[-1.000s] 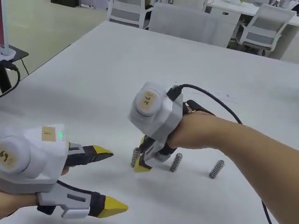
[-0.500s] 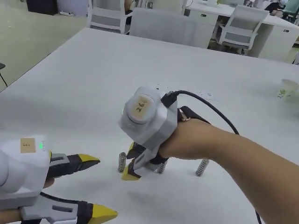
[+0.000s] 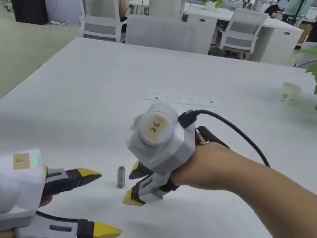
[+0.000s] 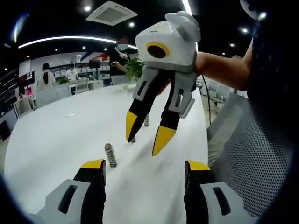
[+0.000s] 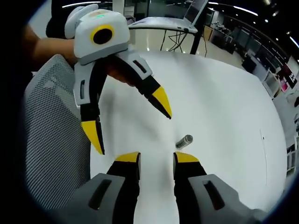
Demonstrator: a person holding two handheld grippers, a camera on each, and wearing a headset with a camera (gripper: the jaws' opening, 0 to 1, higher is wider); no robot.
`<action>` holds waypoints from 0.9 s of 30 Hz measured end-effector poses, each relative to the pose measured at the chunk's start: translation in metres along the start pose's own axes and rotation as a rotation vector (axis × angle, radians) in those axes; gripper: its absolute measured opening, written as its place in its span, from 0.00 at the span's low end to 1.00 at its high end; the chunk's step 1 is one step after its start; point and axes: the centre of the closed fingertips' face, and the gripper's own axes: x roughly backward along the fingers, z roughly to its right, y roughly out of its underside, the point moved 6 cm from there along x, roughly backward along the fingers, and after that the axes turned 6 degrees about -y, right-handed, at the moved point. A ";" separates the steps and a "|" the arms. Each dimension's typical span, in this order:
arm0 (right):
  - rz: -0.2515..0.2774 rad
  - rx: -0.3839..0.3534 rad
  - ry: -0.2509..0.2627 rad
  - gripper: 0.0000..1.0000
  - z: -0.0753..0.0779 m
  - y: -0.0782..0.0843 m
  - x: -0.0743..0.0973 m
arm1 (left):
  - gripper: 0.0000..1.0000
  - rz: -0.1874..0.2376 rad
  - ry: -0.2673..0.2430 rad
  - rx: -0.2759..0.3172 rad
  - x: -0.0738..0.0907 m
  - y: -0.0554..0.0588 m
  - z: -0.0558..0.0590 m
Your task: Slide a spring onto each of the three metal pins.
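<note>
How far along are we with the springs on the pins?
Probably mostly done. One spring stands upright on the table, and a second spring stands behind the right tool. I can't make out the pins inside them. Nothing is in hand: the left tool and the right tool are both open and empty. Left: confirming the third, which the right tool may be hiding.

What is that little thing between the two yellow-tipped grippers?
A small metal spring stands upright on the white table, between the left gripper and the right gripper. The head view shows it; neither gripper touches it.
</note>
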 end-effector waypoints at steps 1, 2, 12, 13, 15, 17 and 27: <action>0.006 -0.004 -0.001 0.26 -0.003 0.001 0.001 | 0.64 0.001 0.002 -0.002 0.000 0.000 0.001; 0.010 -0.004 0.000 0.26 -0.006 0.002 0.002 | 0.64 0.001 0.006 -0.004 -0.001 -0.001 0.001; 0.078 -0.035 -0.018 0.27 -0.032 0.004 0.010 | 0.65 0.010 0.013 -0.009 -0.001 -0.004 0.003; 0.083 -0.035 -0.016 0.27 -0.033 0.004 0.011 | 0.65 0.011 0.014 -0.011 0.000 -0.004 0.003; 0.086 -0.039 -0.012 0.27 -0.035 0.005 0.012 | 0.65 0.010 0.017 -0.014 0.000 -0.004 0.004; 0.099 -0.042 -0.009 0.27 -0.037 0.006 0.014 | 0.65 0.010 0.019 -0.017 0.001 -0.005 0.005; 0.169 -0.100 0.005 0.27 -0.051 0.020 0.027 | 0.66 0.018 0.017 -0.028 0.002 -0.008 0.007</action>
